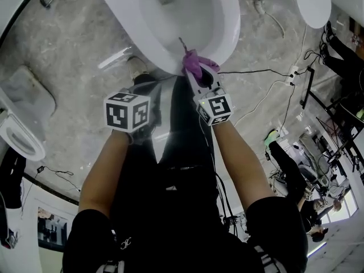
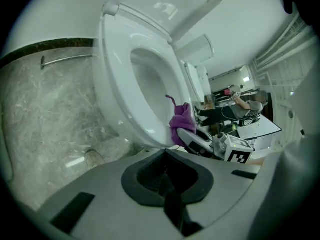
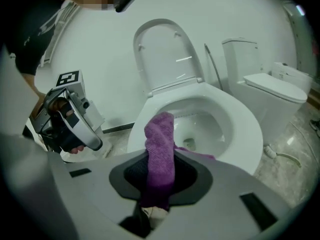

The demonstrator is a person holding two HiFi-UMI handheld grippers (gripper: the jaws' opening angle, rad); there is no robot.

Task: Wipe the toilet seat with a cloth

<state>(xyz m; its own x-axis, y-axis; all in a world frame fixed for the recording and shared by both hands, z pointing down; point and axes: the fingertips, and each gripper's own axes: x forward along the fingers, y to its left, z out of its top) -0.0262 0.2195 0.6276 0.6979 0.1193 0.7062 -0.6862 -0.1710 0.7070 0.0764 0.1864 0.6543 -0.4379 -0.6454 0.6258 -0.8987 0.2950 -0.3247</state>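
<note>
R claw clamped on purple cloth at toilet seat front rim. L claw closed tight, empty, just off rim; floor open to left.

Head view steeply down from above — both gripper views low, close — toilet seat common to all.

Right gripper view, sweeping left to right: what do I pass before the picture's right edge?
left gripper → purple cloth → right side of the toilet seat → neighbouring toilet
</note>
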